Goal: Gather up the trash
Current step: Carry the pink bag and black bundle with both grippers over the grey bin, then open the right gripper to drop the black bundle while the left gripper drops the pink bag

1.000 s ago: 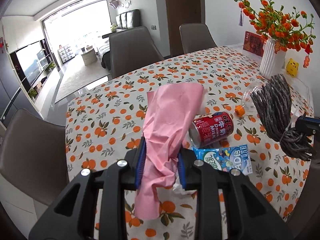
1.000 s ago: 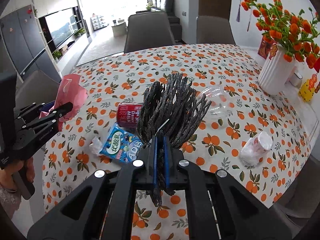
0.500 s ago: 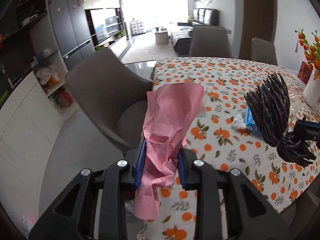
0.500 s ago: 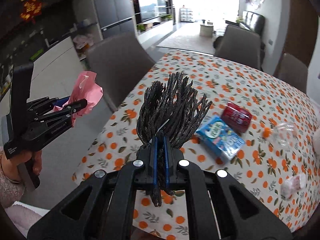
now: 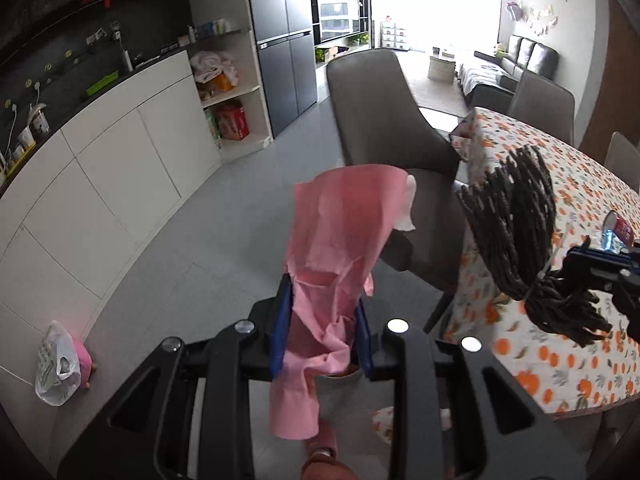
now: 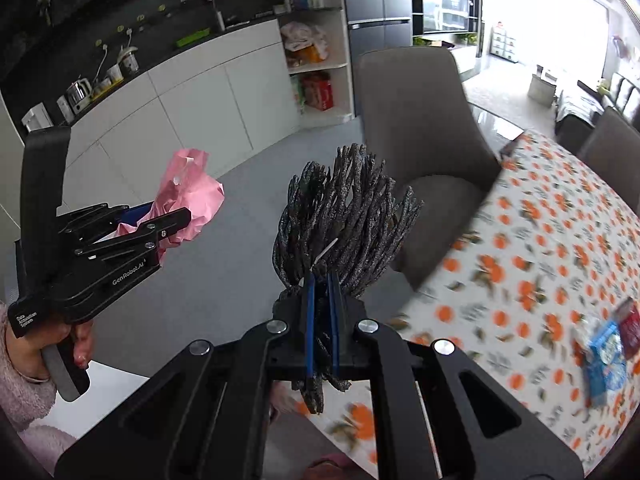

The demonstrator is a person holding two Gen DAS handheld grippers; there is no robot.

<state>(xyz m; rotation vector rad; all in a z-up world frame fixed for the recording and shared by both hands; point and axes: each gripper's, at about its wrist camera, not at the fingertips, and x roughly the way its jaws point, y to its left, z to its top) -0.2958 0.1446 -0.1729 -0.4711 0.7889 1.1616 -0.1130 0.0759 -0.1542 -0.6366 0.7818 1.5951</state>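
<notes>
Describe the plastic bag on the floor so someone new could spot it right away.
Follow the long run of white cabinets down to the grey floor at their base. The white plastic bag sits there against them, crumpled, with something pink beside it, and nothing else lies near it.

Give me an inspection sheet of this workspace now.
Surface: table with orange-print cloth.
Job's things: pink bag and dark cord bundle, both held off the table; red can and blue packet lie on it.
Clutter: white plastic bag on the floor by the cabinets.
Grippers: left gripper shut on pink bag; right gripper shut on dark cord bundle.
Cables: nothing seen.
Surroundings: grey chair, white cabinets.
</notes>
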